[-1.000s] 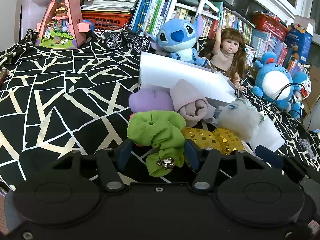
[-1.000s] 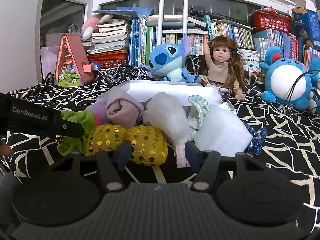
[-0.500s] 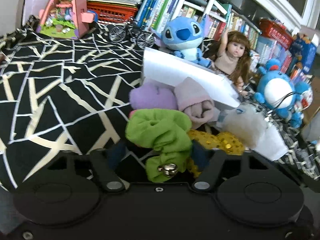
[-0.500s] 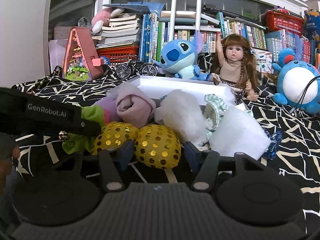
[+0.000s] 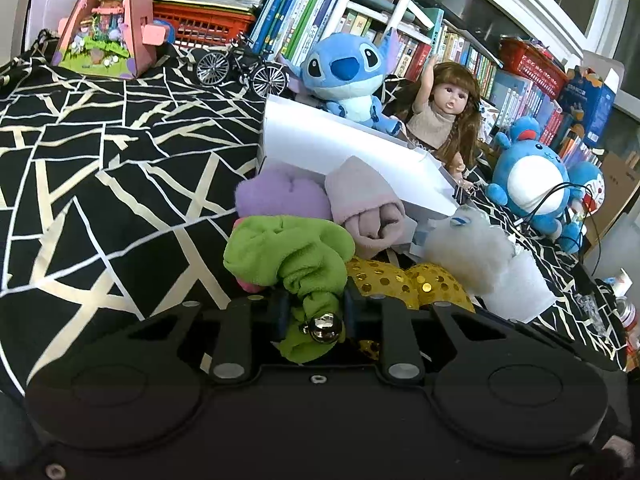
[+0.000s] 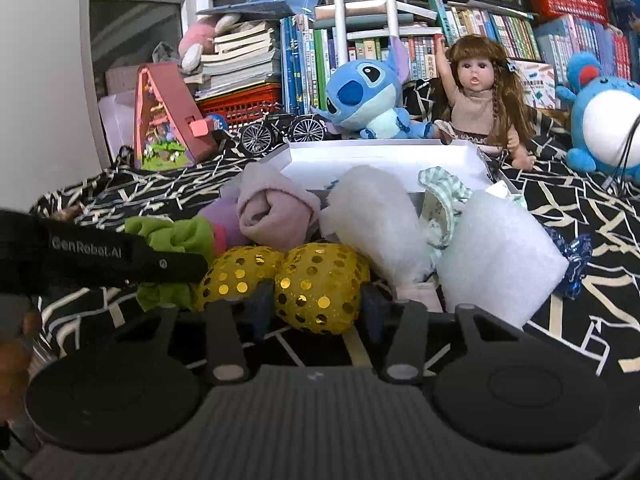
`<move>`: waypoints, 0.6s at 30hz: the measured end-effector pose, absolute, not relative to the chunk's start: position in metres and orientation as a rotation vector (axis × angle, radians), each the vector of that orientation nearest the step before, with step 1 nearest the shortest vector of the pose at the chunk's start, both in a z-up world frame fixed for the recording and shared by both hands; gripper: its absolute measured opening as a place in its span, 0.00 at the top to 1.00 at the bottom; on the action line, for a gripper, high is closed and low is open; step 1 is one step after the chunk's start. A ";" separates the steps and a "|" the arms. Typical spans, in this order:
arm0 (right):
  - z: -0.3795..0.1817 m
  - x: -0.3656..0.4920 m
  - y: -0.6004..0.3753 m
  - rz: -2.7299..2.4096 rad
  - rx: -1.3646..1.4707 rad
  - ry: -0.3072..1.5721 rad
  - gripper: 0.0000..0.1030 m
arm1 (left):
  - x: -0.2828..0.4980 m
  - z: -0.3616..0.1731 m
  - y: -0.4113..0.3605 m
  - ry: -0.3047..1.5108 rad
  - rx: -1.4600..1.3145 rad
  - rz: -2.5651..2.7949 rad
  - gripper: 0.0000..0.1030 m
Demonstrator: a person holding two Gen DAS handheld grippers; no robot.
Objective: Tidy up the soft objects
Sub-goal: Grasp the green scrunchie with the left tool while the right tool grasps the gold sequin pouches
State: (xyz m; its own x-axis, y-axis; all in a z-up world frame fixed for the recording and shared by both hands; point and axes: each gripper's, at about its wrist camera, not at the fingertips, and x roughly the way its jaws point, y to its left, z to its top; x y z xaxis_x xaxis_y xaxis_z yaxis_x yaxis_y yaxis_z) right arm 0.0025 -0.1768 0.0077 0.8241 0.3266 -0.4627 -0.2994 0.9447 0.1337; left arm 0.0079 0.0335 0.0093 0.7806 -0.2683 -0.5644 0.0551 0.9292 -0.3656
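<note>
A heap of soft things lies in front of a white box (image 5: 344, 148). My left gripper (image 5: 313, 314) is closing, and its pads squeeze the tail of a green cloth (image 5: 288, 252) with a small metal bell (image 5: 325, 326). My right gripper (image 6: 317, 305) is closing too, its pads pressed on the right half of a gold sequin cushion (image 6: 320, 284). In the right wrist view the left gripper's black body (image 6: 120, 258) reaches in from the left over the green cloth (image 6: 176, 234). Behind lie a purple cloth (image 5: 280, 196), a rolled pink cloth (image 5: 368, 208) and white fluffy stuffing (image 6: 376, 216).
White foam (image 6: 500, 256), a green checked cloth (image 6: 444, 196) and a blue sequin piece (image 6: 574, 264) lie to the right. A blue plush (image 6: 368, 96), a doll (image 6: 476, 96), a toy bicycle (image 6: 280, 130) and a pink model house (image 6: 164, 120) stand behind, before bookshelves. Black patterned cloth covers the surface.
Both grippers' jaws have narrowed: the left onto the green cloth's tail, the right onto the gold sequin cushion. Both hands stayed nearly in place, tilting slightly.
</note>
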 end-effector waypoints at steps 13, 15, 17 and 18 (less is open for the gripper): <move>0.039 -0.009 -0.177 0.372 0.105 0.435 0.59 | -0.004 0.037 0.041 0.582 -0.299 -0.164 0.78; 0.044 -0.010 -0.176 0.377 0.104 0.419 0.59 | -0.005 0.041 0.042 0.572 -0.294 -0.164 0.78; 0.050 -0.011 -0.177 0.379 0.104 0.402 0.59 | -0.004 0.045 0.043 0.563 -0.292 -0.166 0.78; 0.052 -0.011 -0.177 0.380 0.102 0.395 0.59 | -0.003 0.047 0.043 0.560 -0.291 -0.166 0.78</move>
